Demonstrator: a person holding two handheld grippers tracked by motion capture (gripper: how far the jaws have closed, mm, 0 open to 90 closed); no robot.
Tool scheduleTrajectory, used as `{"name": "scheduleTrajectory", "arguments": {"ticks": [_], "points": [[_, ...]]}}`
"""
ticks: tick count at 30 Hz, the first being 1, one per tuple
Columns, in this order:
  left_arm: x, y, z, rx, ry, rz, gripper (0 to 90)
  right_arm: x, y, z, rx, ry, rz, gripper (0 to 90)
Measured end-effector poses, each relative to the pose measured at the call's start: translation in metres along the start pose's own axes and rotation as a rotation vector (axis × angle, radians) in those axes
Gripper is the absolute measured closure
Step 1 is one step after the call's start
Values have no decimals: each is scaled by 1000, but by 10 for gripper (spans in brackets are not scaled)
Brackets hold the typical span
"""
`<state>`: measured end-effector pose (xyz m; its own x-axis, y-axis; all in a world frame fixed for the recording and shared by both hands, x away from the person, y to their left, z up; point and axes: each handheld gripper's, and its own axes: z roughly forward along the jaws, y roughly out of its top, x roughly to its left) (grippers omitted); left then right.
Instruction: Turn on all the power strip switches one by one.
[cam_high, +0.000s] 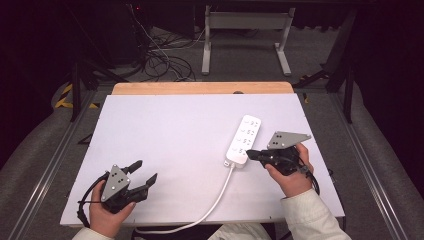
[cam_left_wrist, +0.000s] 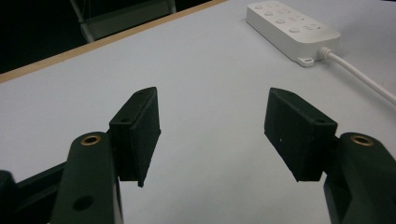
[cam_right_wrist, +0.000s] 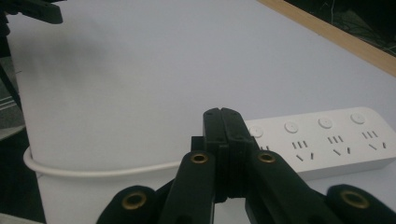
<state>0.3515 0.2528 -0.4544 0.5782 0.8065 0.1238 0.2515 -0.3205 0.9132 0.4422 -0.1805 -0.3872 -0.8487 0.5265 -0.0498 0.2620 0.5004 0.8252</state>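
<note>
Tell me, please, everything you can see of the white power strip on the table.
The power strip is a white, plastic-looking bar with rounded corners, lying flat on the white table, right of centre. Its top carries a row of round buttons above socket slots. A white cable leaves its near end and runs off the table's front edge. Nothing grips it.

White table (cam_high: 165, 135); white power strip (cam_high: 244, 140), cord (cam_high: 215, 200) lying on it.

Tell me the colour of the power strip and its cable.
Both the power strip and its cable are white; the high view shows them best.
</note>
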Motion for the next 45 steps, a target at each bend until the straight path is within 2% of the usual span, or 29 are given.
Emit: {"name": "scheduleTrajectory", "arguments": {"ticks": [5,11,12,13,16,17,21,30,36,45], "points": [[0,0,1,3,0,4,360,-5,6,15,27,6,4,900],[0,0,0,3,2,1,360,-17,9,40,68,10,34,900],[0,0,0,3,2,1,360,-17,9,40,68,10,34,900],[0,0,0,3,0,1,360,-22,8,47,81,4,54,900],[0,0,0,4,0,1,360,-25,7,53,92,-3,70,900],[0,0,0,3,0,-4,360,-29,6,60,99,-7,97,900],[0,0,1,5,3,3,360,-35,3,70,115,-25,125,900],[1,-1,1,6,6,2,360,-39,-1,89,128,-60,129,900],[0,-1,1,6,4,-8,360,-39,-4,98,164,-84,104,900],[1,-1,1,8,3,-2,360,-39,-7,106,179,-86,95,900]]}}
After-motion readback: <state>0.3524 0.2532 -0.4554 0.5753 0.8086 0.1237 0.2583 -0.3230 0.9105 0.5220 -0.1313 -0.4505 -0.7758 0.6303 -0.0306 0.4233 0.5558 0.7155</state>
